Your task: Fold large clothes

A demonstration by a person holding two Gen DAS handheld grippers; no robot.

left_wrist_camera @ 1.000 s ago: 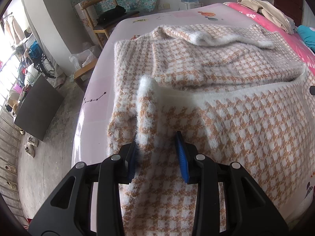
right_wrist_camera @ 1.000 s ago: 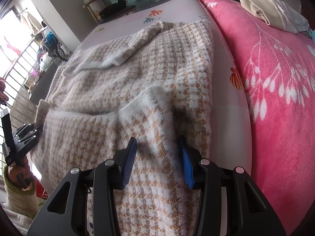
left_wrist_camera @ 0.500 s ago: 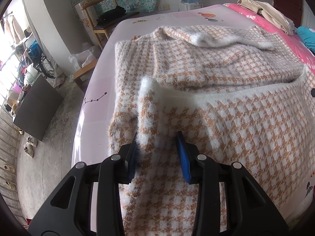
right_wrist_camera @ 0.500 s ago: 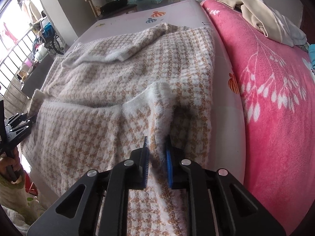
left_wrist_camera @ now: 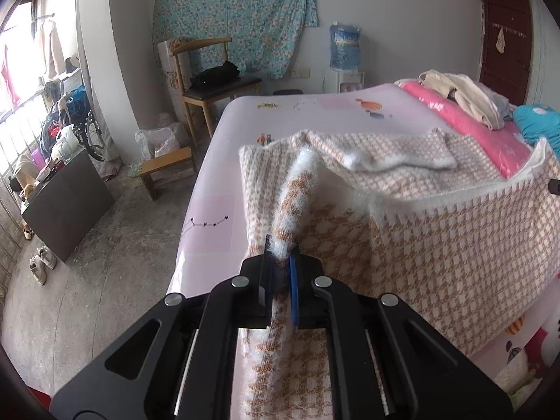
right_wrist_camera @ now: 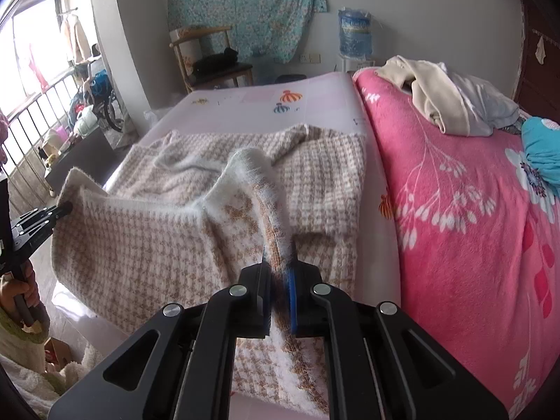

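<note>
Fingers of the left gripper (left_wrist_camera: 280, 257) and right gripper (right_wrist_camera: 278, 262) clamp tight on the houndstooth sweater (right_wrist_camera: 168, 231), lifting its near edge off the bed (right_wrist_camera: 245, 99).

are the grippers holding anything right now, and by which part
Both hold the houndstooth knit garment. Each hand-held gripper, left and right, is shut on a bunched fuzzy fold near one end of its raised near edge.

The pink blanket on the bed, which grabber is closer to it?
Right. The right gripper pinches the checked sweater just beside the pink blanket. The left gripper holds the sweater's opposite end, at the bed's far side from the blanket.
</note>
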